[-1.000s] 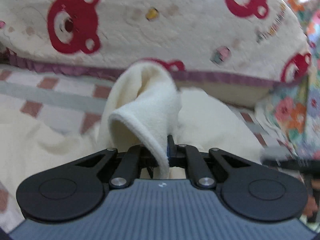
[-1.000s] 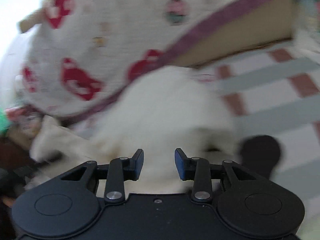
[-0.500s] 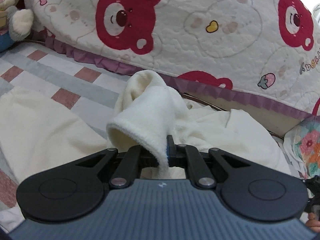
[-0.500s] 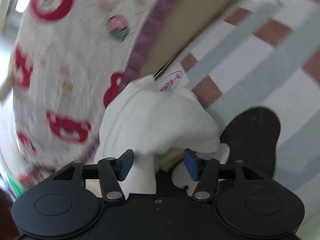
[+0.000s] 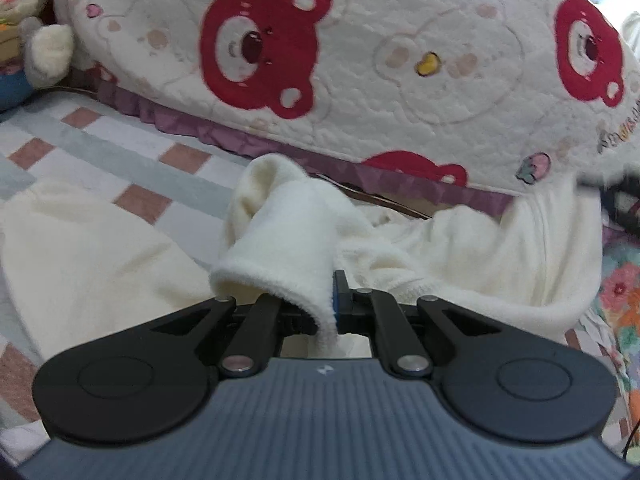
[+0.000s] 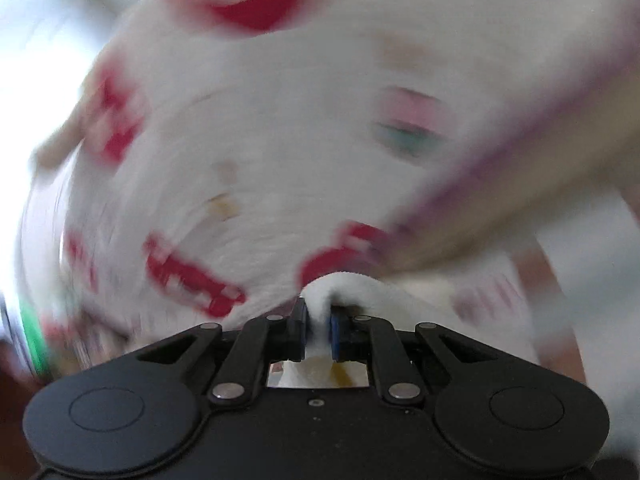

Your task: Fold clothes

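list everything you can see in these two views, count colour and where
fleece garment: one, cream, spread on the bed, pinched at two spots
bear quilt: one, white with red bears and a purple frill, behind the garment
checked sheet: one, white, grey and brick squares, under the garment
plush toy: one, grey and cream, far left
floral fabric: one, multicoloured, right edge
left tool: one, black, shut on a cream fold
right tool: one, black with blue pads, closing on a cream fold; view blurred
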`<state>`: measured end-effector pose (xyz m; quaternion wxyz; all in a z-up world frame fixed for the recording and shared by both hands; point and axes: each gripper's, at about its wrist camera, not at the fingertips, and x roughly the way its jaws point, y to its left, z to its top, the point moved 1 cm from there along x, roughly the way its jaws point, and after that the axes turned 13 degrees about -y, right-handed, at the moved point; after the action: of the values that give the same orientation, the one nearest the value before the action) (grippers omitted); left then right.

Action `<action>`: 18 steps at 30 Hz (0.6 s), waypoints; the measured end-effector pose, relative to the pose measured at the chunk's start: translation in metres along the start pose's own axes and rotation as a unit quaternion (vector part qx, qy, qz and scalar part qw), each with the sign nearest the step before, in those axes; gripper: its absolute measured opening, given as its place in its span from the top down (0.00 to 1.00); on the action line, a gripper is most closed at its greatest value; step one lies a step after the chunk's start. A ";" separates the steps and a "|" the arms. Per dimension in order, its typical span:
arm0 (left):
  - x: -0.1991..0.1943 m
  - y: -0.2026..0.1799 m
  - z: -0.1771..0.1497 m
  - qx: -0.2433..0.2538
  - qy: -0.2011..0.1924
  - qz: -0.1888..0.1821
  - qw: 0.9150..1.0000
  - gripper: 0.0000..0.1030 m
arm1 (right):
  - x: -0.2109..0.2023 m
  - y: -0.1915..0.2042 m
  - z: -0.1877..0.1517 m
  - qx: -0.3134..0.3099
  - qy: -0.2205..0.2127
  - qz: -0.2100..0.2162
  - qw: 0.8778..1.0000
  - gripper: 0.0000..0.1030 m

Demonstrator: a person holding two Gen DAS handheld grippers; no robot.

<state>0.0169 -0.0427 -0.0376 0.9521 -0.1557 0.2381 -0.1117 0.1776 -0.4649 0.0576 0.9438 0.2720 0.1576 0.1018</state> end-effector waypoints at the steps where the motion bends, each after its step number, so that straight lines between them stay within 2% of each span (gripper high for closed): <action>1: 0.000 0.005 0.000 -0.003 0.002 0.009 1.000 0.95 | 0.012 0.026 0.005 -0.046 0.003 0.020 0.999 0.86; 4: 0.004 0.021 -0.005 -0.009 0.017 0.045 0.999 0.95 | 0.058 0.076 0.000 -0.083 0.033 0.079 0.993 0.83; 5: 0.006 0.027 -0.008 -0.015 0.024 0.056 0.998 0.95 | 0.075 0.087 -0.007 -0.094 0.045 0.089 0.991 0.79; 9: 0.010 0.049 -0.012 -0.041 0.038 0.084 0.995 0.95 | 0.112 0.106 -0.042 -0.170 0.085 0.050 0.980 0.75; 11: 0.012 0.057 -0.013 -0.053 0.040 0.094 0.993 0.95 | 0.104 0.097 -0.051 -0.145 0.077 0.036 0.986 0.70; 14: 0.013 0.065 -0.013 -0.072 0.042 0.099 0.992 0.95 | 0.068 0.066 -0.057 -0.051 0.048 0.007 0.998 0.61; 18: 0.017 0.062 -0.013 -0.070 0.041 0.097 0.992 0.95 | 0.009 0.025 -0.067 0.042 0.013 -0.028 0.999 0.54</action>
<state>0.0341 0.0063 -0.0773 0.9345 -0.1938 0.2986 -0.0081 0.1596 -0.4096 0.0153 0.9319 0.3056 0.1814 0.0721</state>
